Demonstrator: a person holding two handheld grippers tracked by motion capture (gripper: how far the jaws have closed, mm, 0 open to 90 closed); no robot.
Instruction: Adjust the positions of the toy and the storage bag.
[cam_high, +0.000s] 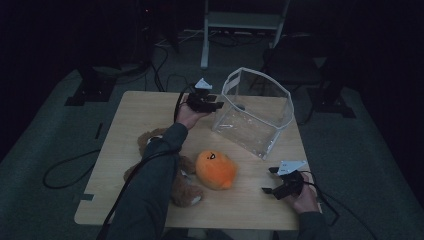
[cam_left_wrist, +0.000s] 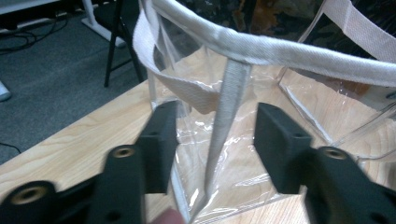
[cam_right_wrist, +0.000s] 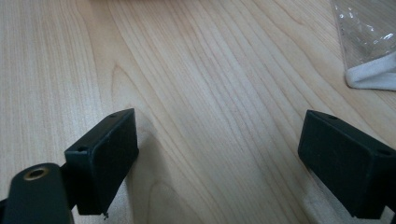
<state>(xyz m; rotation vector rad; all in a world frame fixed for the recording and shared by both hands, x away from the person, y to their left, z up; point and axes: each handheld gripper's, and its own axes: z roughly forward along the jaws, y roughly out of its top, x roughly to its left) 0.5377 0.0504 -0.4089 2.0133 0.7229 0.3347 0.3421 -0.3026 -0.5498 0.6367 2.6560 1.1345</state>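
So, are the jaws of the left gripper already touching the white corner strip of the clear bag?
Apart. In the left gripper view, the white strip stands between the left gripper's jaws, with gaps on both sides.

– How's the light from above?
– Dim and grainy; the room beyond my table (cam_high: 125, 120) is nearly black
– And up close?
– Brighter. My left gripper (cam_left_wrist: 215, 140) blurs near the lens; glare flecks the clear bag (cam_left_wrist: 243, 168) between its jaws

Open tongs (cam_left_wrist: 215, 140) straddle the clear bag's white seam (cam_left_wrist: 227, 109).
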